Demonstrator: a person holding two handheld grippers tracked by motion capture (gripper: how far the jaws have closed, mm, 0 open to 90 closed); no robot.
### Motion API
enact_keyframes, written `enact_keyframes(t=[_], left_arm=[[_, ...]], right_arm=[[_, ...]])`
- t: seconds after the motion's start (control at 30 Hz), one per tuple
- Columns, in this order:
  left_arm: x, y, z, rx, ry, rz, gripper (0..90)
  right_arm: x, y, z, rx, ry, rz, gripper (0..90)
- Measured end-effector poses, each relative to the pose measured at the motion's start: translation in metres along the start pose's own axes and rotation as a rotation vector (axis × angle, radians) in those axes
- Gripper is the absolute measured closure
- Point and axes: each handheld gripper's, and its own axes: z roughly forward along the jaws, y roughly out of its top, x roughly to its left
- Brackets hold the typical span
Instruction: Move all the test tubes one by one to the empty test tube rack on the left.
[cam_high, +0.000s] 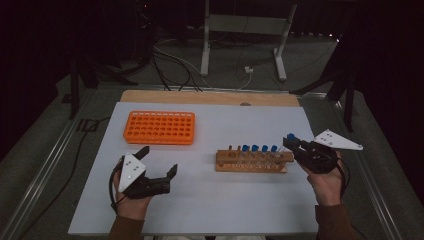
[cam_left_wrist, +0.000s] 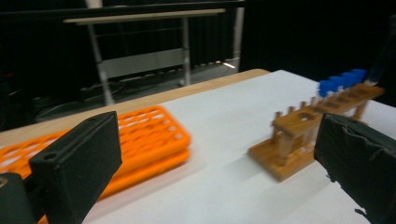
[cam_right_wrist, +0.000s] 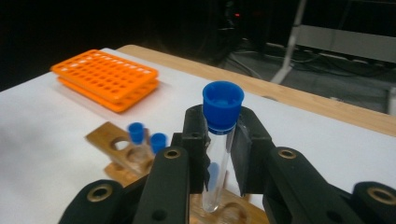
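A lab: capped test tubes (cam_high: 256, 149) in a wooden rack (cam_high: 251, 162), orange tube rack (cam_high: 159, 127).

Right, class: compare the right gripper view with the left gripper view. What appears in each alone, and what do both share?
Right gripper view alone: the right gripper shut on a clear blue-capped test tube, lifted above the rack.

Left gripper view alone: the left gripper, its jaws wide apart and holding nothing.

Both: the orange plastic tube rack, the wooden test tube rack holding blue-capped tubes, and the white table top.
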Motion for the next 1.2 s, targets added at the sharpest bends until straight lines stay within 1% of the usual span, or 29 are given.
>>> enact_keyframes(t=[0.03, 0.07, 0.1, 0.13, 0.17, 0.2, 0.37, 0.5, 0.53, 0.6, 0.63, 0.67, 0.73, 0.77, 0.8, 0.83, 0.87, 0.9, 0.93, 0.97, 1.0, 1.03, 1.07, 1.13, 1.2], left_arm=[[-0.003, 0.002, 0.005, -0.005, -0.017, 0.007, 2.0], [-0.006, 0.004, 0.01, -0.012, -0.035, 0.006, 2.0], [-0.009, 0.005, 0.015, -0.019, -0.051, 0.0, 2.2], [-0.012, 0.007, 0.02, -0.02, -0.066, -0.001, 2.2], [-0.015, 0.009, 0.025, -0.02, -0.075, -0.004, 2.9], [-0.018, 0.01, 0.029, -0.018, -0.086, -0.008, 2.9], [-0.035, 0.016, 0.051, 0.001, -0.13, -0.013, 5.2], [-0.05, 0.018, 0.067, 0.021, -0.169, 0.001, 7.3], [-0.054, 0.018, 0.071, 0.027, -0.18, 0.008, 8.9], [-0.064, 0.019, 0.079, 0.038, -0.201, 0.027, 9.3], [-0.069, 0.019, 0.083, 0.044, -0.209, 0.04, 11.1], [-0.074, 0.019, 0.087, 0.046, -0.221, 0.047, 15.1], [-0.083, 0.021, 0.094, 0.049, -0.255, 0.047, 16.6], [-0.093, 0.022, 0.102, 0.055, -0.279, 0.058, 18.4], [-0.093, 0.022, 0.102, 0.055, -0.279, 0.058, 21.2], [-0.098, 0.022, 0.105, 0.057, -0.293, 0.066, 21.2], [-0.102, 0.023, 0.109, 0.062, -0.3, 0.074, 23.7], [-0.106, 0.023, 0.112, 0.067, -0.309, 0.08, 28.9], [-0.11, 0.023, 0.115, 0.066, -0.322, 0.08, 28.9], [-0.113, 0.023, 0.117, 0.064, -0.342, 0.082, 39.4], [-0.115, 0.023, 0.119, 0.061, -0.358, 0.087, 39.4], [-0.118, 0.023, 0.12, 0.06, -0.368, 0.088, 46.5], [-0.12, 0.022, 0.122, 0.061, -0.376, 0.094, 46.5], [-0.124, 0.022, 0.125, 0.063, -0.394, 0.098, 50.9], [-0.128, 0.021, 0.128, 0.066, -0.402, 0.102, 55.4]], right_arm=[[0.0, 0.0, 0.0, 0.0, 0.0, 0.0, 77.0], [0.002, 0.0, 0.001, 0.003, 0.009, -0.003, 77.0], [0.008, 0.001, 0.003, 0.011, 0.023, -0.01, 77.0], [0.008, 0.001, 0.003, 0.011, 0.023, -0.01, 77.0], [0.014, 0.001, 0.007, 0.019, 0.038, -0.023, 77.0], [0.014, 0.001, 0.007, 0.019, 0.038, -0.023, 77.0], [0.03, 0.0, 0.016, 0.036, 0.075, -0.052, 77.0], [0.037, 0.0, 0.02, 0.04, 0.091, -0.063, 77.0], [0.041, 0.0, 0.021, 0.038, 0.102, -0.066, 77.0], [0.043, 0.0, 0.022, 0.037, 0.111, -0.065, 77.0], [0.045, 0.001, 0.023, 0.034, 0.118, -0.063, 77.0], [0.049, 0.001, 0.025, 0.028, 0.134, -0.067, 77.0], [0.052, 0.001, 0.026, 0.029, 0.139, -0.069, 77.0], [0.057, 0.001, 0.028, 0.031, 0.15, -0.075, 77.0], [0.057, 0.001, 0.028, 0.031, 0.15, -0.075, 77.0], [0.059, 0.001, 0.028, 0.031, 0.156, -0.079, 77.0], [0.061, 0.001, 0.029, 0.03, 0.161, -0.081, 77.0], [0.065, 0.002, 0.029, 0.027, 0.17, -0.091, 77.0], [0.065, 0.002, 0.029, 0.027, 0.17, -0.091, 77.0], [0.068, 0.002, 0.029, 0.027, 0.181, -0.095, 77.0], [0.068, 0.002, 0.029, 0.027, 0.181, -0.095, 77.0], [0.069, 0.003, 0.029, 0.023, 0.201, -0.088, 77.0], [0.069, 0.003, 0.029, 0.023, 0.201, -0.088, 77.0], [0.069, 0.003, 0.029, 0.024, 0.213, -0.083, 77.0], [0.069, 0.003, 0.029, 0.024, 0.228, -0.071, 77.0]])
